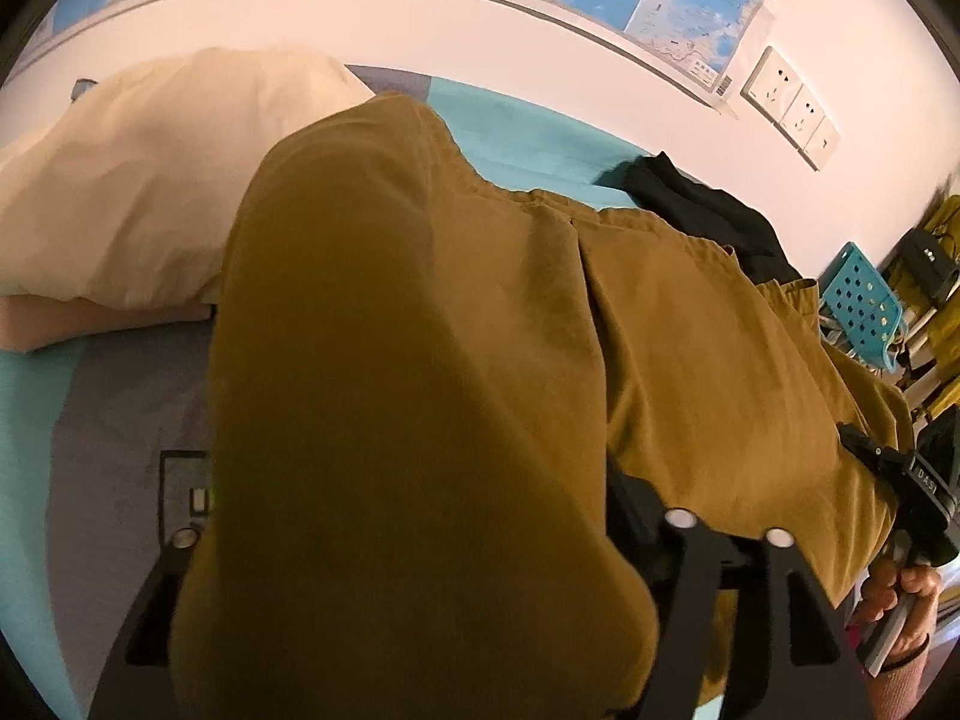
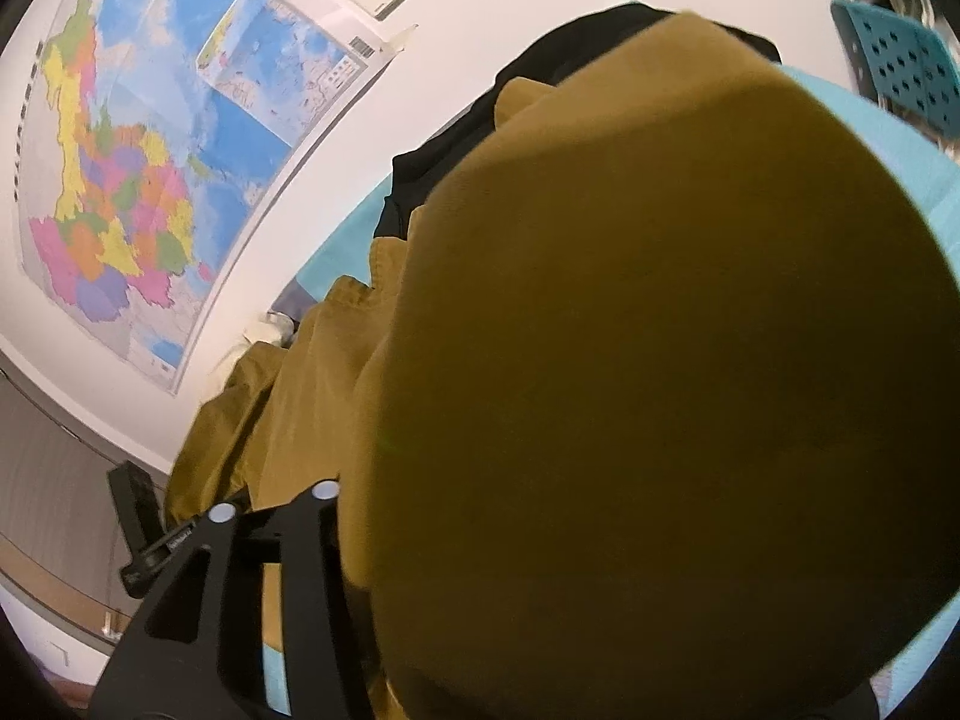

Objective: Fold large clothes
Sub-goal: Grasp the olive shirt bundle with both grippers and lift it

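Note:
A large mustard-brown garment [image 1: 420, 360] is lifted over the bed and drapes across my left gripper [image 1: 432, 534], hiding most of the space between its fingers [image 1: 684, 546]. The left gripper appears shut on the cloth. In the right wrist view the same garment [image 2: 630, 360] bulges over my right gripper [image 2: 480, 510]; only its left finger [image 2: 270, 516] shows, and the cloth hides the rest. The right gripper also shows in the left wrist view [image 1: 900, 480], held by a hand at the garment's far edge.
The bed [image 1: 528, 132] has a teal and grey sheet. A cream pillow [image 1: 138, 192] lies at the left. A black garment [image 1: 708, 210] lies at the far side. A wall map [image 2: 138, 168], sockets [image 1: 786, 102] and a teal perforated chair [image 1: 864, 306] are nearby.

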Motion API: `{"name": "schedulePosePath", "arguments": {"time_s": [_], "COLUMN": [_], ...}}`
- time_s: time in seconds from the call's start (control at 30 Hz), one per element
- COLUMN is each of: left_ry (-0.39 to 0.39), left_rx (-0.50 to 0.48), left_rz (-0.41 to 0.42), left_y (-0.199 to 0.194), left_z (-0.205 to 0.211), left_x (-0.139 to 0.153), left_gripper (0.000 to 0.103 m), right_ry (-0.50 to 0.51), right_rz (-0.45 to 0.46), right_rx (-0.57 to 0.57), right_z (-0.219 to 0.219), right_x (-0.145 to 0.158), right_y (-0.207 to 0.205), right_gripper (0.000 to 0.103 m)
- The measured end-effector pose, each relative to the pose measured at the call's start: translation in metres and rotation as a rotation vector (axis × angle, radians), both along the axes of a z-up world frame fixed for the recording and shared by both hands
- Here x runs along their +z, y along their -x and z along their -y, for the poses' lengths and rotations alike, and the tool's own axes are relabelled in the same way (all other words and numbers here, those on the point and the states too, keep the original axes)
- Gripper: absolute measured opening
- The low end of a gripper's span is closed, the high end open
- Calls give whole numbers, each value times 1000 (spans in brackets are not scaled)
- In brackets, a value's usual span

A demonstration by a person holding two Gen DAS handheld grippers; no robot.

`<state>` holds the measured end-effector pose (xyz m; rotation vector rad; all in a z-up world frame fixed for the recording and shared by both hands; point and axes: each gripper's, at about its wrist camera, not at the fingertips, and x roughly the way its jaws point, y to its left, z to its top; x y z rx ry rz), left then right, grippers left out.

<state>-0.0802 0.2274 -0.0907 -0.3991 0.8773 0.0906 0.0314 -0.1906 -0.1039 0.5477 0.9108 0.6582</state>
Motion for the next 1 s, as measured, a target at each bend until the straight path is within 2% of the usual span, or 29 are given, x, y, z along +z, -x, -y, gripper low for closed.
{"name": "schedulePosePath", "arguments": {"time_s": [0.13,0.2,0.23,0.27,0.37,0.5,0.7,0.77,0.83,0.87,0.9,0.93,1.0], "left_ry": [-26,-25,-33,-37,-55,-73,-45,-33,-1,-3,0,26,62], "left_rx": [3,1,-1,2,5,-5,-14,-24,-46,-47,-40,-40,-21], "left_rz": [-3,-4,-5,-6,-7,11,84,107,86,67,34,-2,-21], "left_y": [-2,-2,-3,-2,-2,2,18,27,29,28,25,23,22], "left_z": [4,4,6,7,9,12,4,2,-2,-3,-6,-10,-17], "left_x": [1,1,2,3,7,19,53,61,53,46,37,24,10], "left_gripper": [70,67,63,60,50,36,24,24,29,32,40,44,51], "right_ry": [-19,-15,-8,9,21,-9,-83,-108,-65,-53,-43,-31,-30], "right_rz": [-10,-9,-5,6,35,72,157,138,108,67,22,-1,-28], "right_rx": [14,22,23,19,23,42,85,102,89,91,83,74,84], "right_z": [-1,-2,-2,-3,2,8,17,22,25,26,29,31,34], "right_x": [-4,-2,-1,0,4,19,55,53,42,30,19,13,0], "right_y": [-2,-3,-2,-1,3,8,24,26,25,22,19,18,18], "right_gripper": [58,60,57,49,39,33,28,29,31,35,38,41,48]}}
